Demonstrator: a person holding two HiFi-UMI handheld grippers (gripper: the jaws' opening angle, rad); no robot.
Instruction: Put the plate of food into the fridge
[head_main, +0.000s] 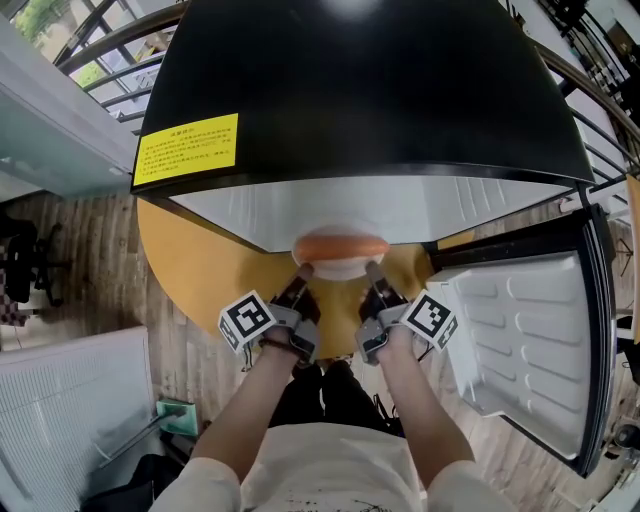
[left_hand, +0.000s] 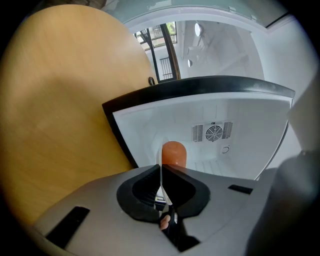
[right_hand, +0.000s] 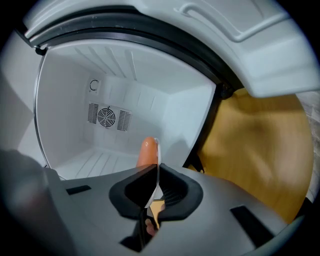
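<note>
At the centre of the head view, the left gripper (head_main: 302, 270) and the right gripper (head_main: 374, 270) are each closed on the rim of the white plate (head_main: 340, 268) of orange food (head_main: 340, 245), at the mouth of the open fridge (head_main: 350, 90).

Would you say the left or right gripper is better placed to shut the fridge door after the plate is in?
Right, probably: the open door stands beside the right gripper, away from the left gripper. Both now clamp the plate.

The person wears a cream short-sleeved shirt (head_main: 330, 470) and black trousers (head_main: 330, 395); the grey left claw (head_main: 303, 272) and grey right claw (head_main: 373, 270) each bear a white cube (head_main: 247, 320) with black squares.
</note>
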